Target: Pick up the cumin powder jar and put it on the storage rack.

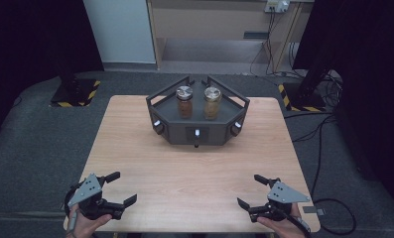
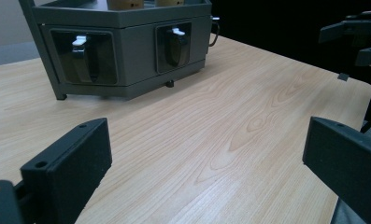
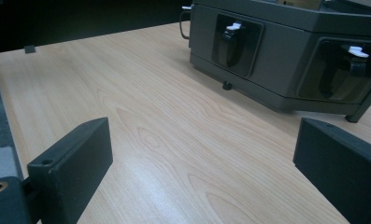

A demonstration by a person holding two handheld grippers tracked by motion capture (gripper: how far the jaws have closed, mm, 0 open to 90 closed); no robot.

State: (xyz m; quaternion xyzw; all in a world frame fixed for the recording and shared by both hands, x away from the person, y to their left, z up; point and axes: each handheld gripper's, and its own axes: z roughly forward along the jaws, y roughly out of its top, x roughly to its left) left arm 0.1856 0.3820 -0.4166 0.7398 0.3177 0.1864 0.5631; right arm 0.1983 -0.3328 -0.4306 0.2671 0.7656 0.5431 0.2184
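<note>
While both tools wait at the near edge of the bench point(image 1: 135, 148), well short of the dark six-sided stand point(image 1: 197, 130), neither holds anything: the left tool point(image 1: 116, 189) has its jaws spread wide, and so does the right tool point(image 1: 248, 191).

The stand sits toward the far middle of the bench, and the two jars ride on its top deck, side by side and upright. The darker jar point(image 1: 184, 103) stands on the stand's left half, the paler jar point(image 1: 212, 103) on its right half; both carry metal lids. In the left gripper view the stand point(image 2: 127, 51) lies ahead and to the left, with two recessed knobs in its front faces; in the right gripper view the stand point(image 3: 286, 60) lies ahead and to the right.

The step in hand looks like the reach toward the jars. To do it well, I would bring each tool up and over the stand's front wall rather than straight at it, since the raised rails at the stand's corners could catch a jaw. Keep the jaws wide until they straddle a jar's body below the lid, level with the deck, then close squarely; glass is likely slick, so a centred grip matters. Taking the jar nearer each tool avoids crossing arms over the stand.
</note>
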